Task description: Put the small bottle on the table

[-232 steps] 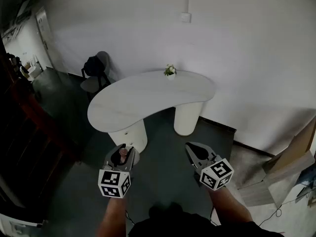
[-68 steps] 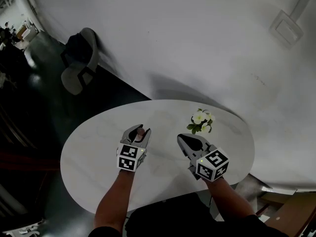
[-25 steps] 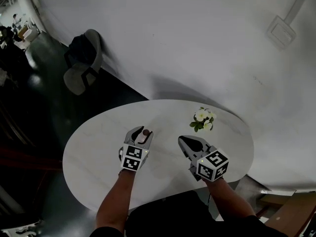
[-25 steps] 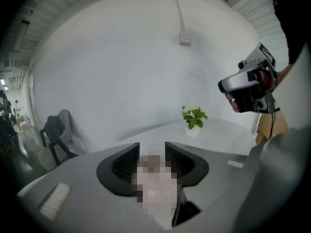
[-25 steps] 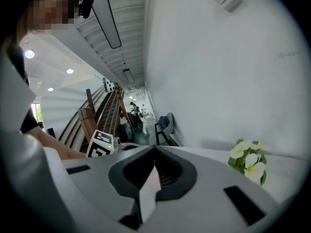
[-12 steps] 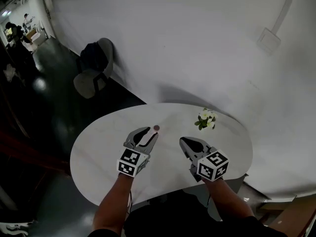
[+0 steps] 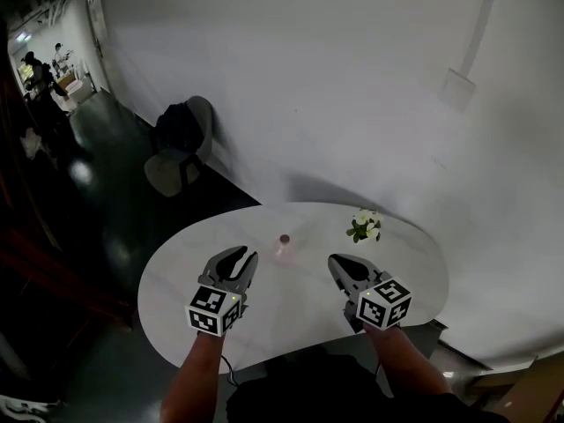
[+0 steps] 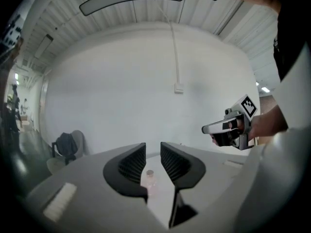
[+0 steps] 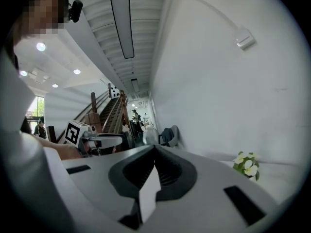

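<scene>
The small pink bottle (image 7: 284, 243) with a dark cap stands upright on the white table (image 7: 291, 311), free of both grippers. My left gripper (image 7: 244, 256) sits a short way behind it and to its left. Its jaws are closing with nothing between them. In the left gripper view the bottle (image 8: 150, 178) shows through the gap of the left gripper (image 8: 153, 147), well beyond the tips. My right gripper (image 7: 340, 266) hovers over the table's right half, shut and empty; in the right gripper view the right gripper (image 9: 154, 150) has its jaws meeting.
A small pot of white flowers (image 7: 362, 226) stands at the table's far right, near the wall. A grey chair (image 7: 181, 154) with a dark bag is on the dark floor to the far left. A staircase and distant people lie beyond.
The left gripper let go of the bottle and drew back toward me, its jaws narrowing. The bottle stays standing on the table. The right gripper barely moved.
</scene>
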A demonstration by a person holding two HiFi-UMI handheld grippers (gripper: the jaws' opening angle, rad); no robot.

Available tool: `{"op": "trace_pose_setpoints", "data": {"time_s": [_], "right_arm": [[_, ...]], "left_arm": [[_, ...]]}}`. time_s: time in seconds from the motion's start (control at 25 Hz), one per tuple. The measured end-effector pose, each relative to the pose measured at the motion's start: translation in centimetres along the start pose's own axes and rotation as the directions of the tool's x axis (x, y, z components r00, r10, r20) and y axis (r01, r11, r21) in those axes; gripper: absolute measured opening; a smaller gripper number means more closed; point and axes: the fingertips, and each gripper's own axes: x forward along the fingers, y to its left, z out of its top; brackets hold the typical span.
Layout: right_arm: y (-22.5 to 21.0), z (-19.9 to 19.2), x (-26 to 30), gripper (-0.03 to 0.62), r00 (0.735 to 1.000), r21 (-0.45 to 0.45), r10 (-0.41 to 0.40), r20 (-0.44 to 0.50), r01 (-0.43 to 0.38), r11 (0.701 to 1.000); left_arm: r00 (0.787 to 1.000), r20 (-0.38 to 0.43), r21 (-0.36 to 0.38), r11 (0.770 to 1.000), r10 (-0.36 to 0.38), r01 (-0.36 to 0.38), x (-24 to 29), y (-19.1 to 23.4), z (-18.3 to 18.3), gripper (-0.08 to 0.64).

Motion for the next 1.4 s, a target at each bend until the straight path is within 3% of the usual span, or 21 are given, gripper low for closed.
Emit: {"op": "trace_pose_setpoints", "data": {"time_s": [0.12, 0.2, 0.32, 0.44, 0.56, 0.6, 0.72, 1.0, 1.2, 1.28, 1.4], "right_arm": [[-0.8, 0.6, -0.2, 0.011, 1.0, 0.002, 0.022, 0.015, -0.023, 1.0], [-1.5, 1.3, -0.5, 0.011, 0.999, 0.009, 0.039, 0.035, -0.04, 0.999], [-2.1, 2.6, -1.3, 0.011, 0.995, -0.001, 0.077, 0.071, -0.077, 0.997], [-2.9, 3.2, -2.1, 0.011, 0.991, -0.021, 0.107, 0.078, -0.106, 0.994], [-3.8, 3.3, -2.6, 0.011, 0.99, -0.032, 0.107, 0.092, -0.104, 0.994], [-4.2, 3.4, -2.7, 0.011, 0.99, -0.04, 0.095, 0.102, -0.091, 0.995], [-5.0, 3.5, -3.0, 0.011, 0.991, -0.077, 0.067, 0.119, -0.058, 0.995], [-5.4, 5.5, -3.5, 0.009, 0.987, -0.127, 0.092, 0.135, -0.075, 0.989], [-5.9, 6.4, -3.5, 0.009, 0.985, -0.122, 0.093, 0.143, -0.075, 0.99], [-5.8, 6.7, -3.4, 0.009, 0.984, -0.124, 0.098, 0.147, -0.08, 0.989], [-5.6, 7.1, -3.2, 0.009, 0.983, -0.134, 0.111, 0.148, -0.092, 0.987]], "left_arm": [[0.995, 0.002, 0.064, 0.993, 0.096, -0.096, -1.2, 0.0, 0.8, 0.107], [0.991, 0.009, 0.021, 0.991, 0.132, -0.132, -1.6, -0.4, 1.7, 0.146], [0.982, 0.019, -0.044, 0.982, 0.186, -0.185, -1.9, -0.5, 2.4, 0.15], [0.975, 0.026, -0.054, 0.974, 0.22, -0.218, -1.4, -1.1, 2.9, 0.149], [0.963, 0.052, -0.038, 0.965, 0.263, -0.261, -0.9, -1.9, 4.0, 0.022], [0.962, 0.06, -0.034, 0.964, 0.267, -0.265, -0.7, -2.1, 4.3, 0.015], [0.966, 0.066, -0.007, 0.968, 0.249, -0.249, 0.4, -2.8, 4.7, 0.015], [0.966, 0.107, 0.041, 0.969, 0.236, -0.242, 1.6, -2.5, 6.3, 0.011], [0.977, 0.129, 0.202, 0.959, 0.173, -0.196, 2.3, -3.6, 8.3, 0.011], [0.983, 0.114, 0.202, 0.965, 0.144, -0.164, 2.6, -4.0, 8.7, 0.011], [0.99, 0.101, 0.146, 0.983, 0.093, -0.107, 2.8, -4.4, 9.2, 0.011]]}}
